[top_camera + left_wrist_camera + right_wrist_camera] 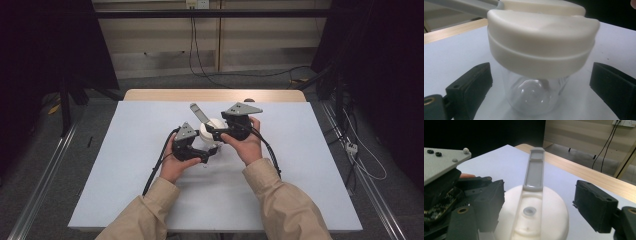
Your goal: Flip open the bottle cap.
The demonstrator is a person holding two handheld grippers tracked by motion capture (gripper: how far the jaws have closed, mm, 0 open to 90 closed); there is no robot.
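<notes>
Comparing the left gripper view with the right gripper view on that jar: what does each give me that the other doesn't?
Left gripper view: the clear jar body under the lid, standing on the white table, with the left gripper jaws open either side, not touching.

Right gripper view: the lid's top with its raised grey flip tab and small spout hole, the wooden table edge, and the right gripper open around the lid.

Both: the cream lid.

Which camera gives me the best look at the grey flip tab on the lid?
The right gripper view: the tab stands raised from the cream lid, seen along its full length. The high view shows it small, slanting up behind the grippers. The left gripper view catches a blurred grey strip at the top edge.
</notes>
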